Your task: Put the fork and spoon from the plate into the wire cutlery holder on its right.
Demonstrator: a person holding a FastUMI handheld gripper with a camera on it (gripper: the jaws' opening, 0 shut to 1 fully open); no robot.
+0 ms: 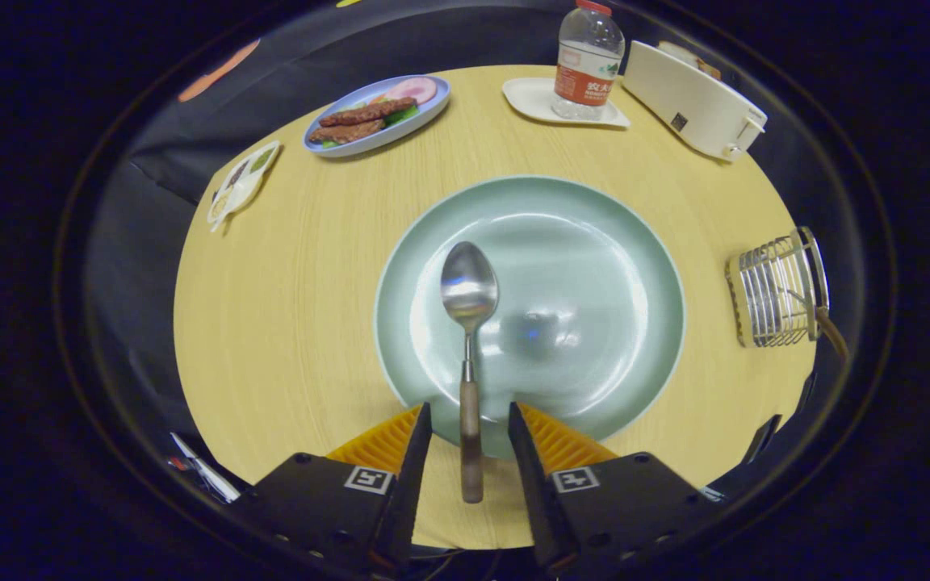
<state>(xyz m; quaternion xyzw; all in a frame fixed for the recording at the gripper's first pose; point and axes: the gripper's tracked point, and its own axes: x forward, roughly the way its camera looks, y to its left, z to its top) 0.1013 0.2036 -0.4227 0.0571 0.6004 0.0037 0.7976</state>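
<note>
Gripper (470, 424) nearest: fingers spread wide, gripping nothing, w/ the spoon (469, 323) handle lying in the gap between them, touching neither. Spoon bowl rests on the green plate (594, 242), handle sticking out over the near rim. Wire cutlery holder (776, 294) sits well apart to the right, near table (271, 323) edge; a handle pokes out of it, prob the fork, can't confirm. Step in hand looks like the spoon pickup. Next calls for closing squarely on the handle, lifting clear, then swinging right and dropping it handle-up or down into the holder w/o tipping it.
</note>
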